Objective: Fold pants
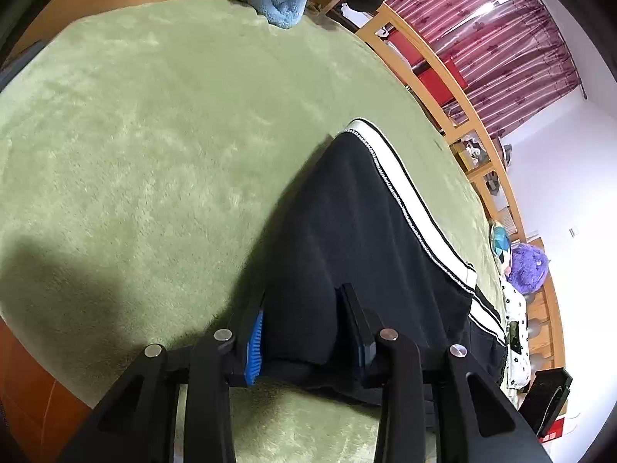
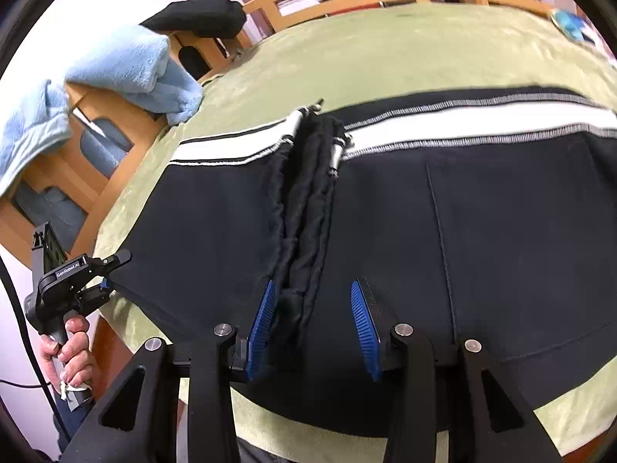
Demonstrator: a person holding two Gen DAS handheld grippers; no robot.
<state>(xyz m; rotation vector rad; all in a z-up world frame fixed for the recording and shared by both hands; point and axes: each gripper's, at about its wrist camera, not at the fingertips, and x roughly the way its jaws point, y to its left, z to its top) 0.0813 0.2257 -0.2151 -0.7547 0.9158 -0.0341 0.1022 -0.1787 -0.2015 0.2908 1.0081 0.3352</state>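
Both grippers pointed down at black pants (image 2: pixel 482 231) spread on a green blanket (image 1: pixel 154 135) near its front edge. Left gripper (image 1: pixel 304 308) had narrowed onto a cloth fold at the pants' left end. Right gripper (image 2: pixel 314 297) stood partly open astride the bunched waistband (image 2: pixel 308 200), pads apparently not pressing. A hand (image 2: pixel 73 351) held the left tool.

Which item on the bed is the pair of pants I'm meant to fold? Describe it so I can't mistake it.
Start from the green blanket covering the bed. The pants are the large black garment lying flat across its near part, beneath both grippers. Unlike the fluffy light blue towel draped on the wooden frame, they are black with a white side stripe.
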